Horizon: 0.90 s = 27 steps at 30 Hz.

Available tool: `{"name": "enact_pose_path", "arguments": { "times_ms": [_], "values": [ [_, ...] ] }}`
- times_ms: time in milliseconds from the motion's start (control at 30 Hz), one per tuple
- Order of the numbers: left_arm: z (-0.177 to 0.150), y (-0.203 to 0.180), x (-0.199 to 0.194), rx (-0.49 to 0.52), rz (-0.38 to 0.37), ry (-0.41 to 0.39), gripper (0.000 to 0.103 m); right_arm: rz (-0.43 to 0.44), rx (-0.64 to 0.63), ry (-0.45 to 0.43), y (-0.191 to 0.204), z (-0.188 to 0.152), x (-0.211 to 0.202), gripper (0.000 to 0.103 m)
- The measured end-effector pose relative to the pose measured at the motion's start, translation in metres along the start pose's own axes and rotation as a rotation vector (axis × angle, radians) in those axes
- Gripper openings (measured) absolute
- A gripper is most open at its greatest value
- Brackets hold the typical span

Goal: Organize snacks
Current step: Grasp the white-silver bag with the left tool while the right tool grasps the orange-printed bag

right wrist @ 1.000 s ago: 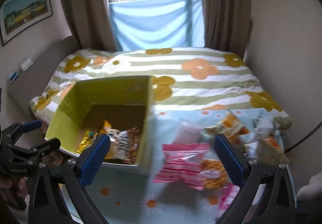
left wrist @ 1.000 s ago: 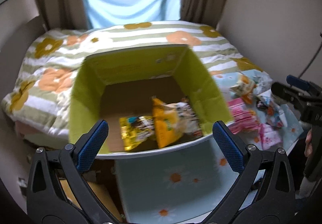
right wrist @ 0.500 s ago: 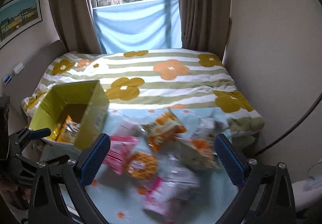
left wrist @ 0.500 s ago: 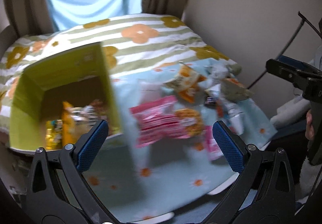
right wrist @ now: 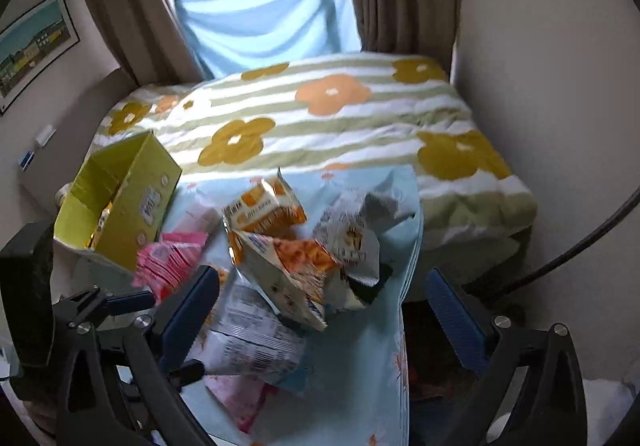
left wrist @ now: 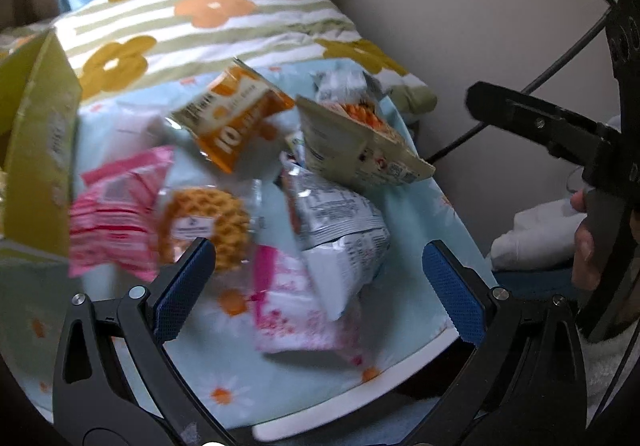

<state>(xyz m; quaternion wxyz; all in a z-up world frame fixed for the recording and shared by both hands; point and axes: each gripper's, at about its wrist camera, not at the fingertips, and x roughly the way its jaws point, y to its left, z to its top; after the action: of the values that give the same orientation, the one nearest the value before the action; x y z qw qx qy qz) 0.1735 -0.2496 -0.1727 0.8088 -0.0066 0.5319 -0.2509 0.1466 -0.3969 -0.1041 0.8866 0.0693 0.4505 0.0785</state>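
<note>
Several snack packs lie heaped on a light blue daisy cloth: an orange pack, a pink striped pack, a clear waffle pack, a silver-white bag, a beige pack and a pink-white pack. A yellow-green box holding snacks stands at the left. My left gripper is open and empty, just above the silver-white bag and pink-white pack. My right gripper is open and empty over the heap's right side.
A bed with a flowered striped quilt lies behind the cloth. A wall closes the right side. A black cable runs at the right. White fabric lies on the floor at the right.
Both views have swung right, from the box to the snack heap. The left gripper has come closer and lower over the packs. Both stay open.
</note>
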Motion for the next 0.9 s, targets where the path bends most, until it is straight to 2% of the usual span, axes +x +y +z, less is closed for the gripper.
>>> {"name": "enact_pose_path", "arguments": {
  "times_ms": [133,367,500,533,567,667,900],
  "values": [
    [-0.001,-0.008,0.030,-0.015,-0.007,0.023,0.102,0.083,0.002,0.029,-0.011,-0.007,0.020,0.102],
    [0.001,-0.011,0.066,-0.029,0.000,0.051,0.101,0.147,0.002,0.090,-0.017,-0.015,0.056,0.102],
    [-0.002,-0.009,0.079,-0.052,-0.021,0.071,0.093,0.176,0.017,0.112,-0.021,-0.016,0.072,0.102],
    [-0.002,-0.009,0.083,-0.055,-0.028,0.078,0.089,0.176,0.017,0.117,-0.021,-0.016,0.076,0.102],
    [-0.002,-0.009,0.085,-0.061,-0.035,0.085,0.078,0.181,0.017,0.123,-0.021,-0.017,0.080,0.102],
    [-0.002,-0.007,0.088,-0.083,-0.059,0.086,0.075,0.191,0.019,0.131,-0.021,-0.017,0.087,0.102],
    [-0.004,-0.014,0.080,-0.066,-0.061,0.079,0.059,0.203,0.016,0.144,-0.019,-0.016,0.095,0.102]
  ]
}}
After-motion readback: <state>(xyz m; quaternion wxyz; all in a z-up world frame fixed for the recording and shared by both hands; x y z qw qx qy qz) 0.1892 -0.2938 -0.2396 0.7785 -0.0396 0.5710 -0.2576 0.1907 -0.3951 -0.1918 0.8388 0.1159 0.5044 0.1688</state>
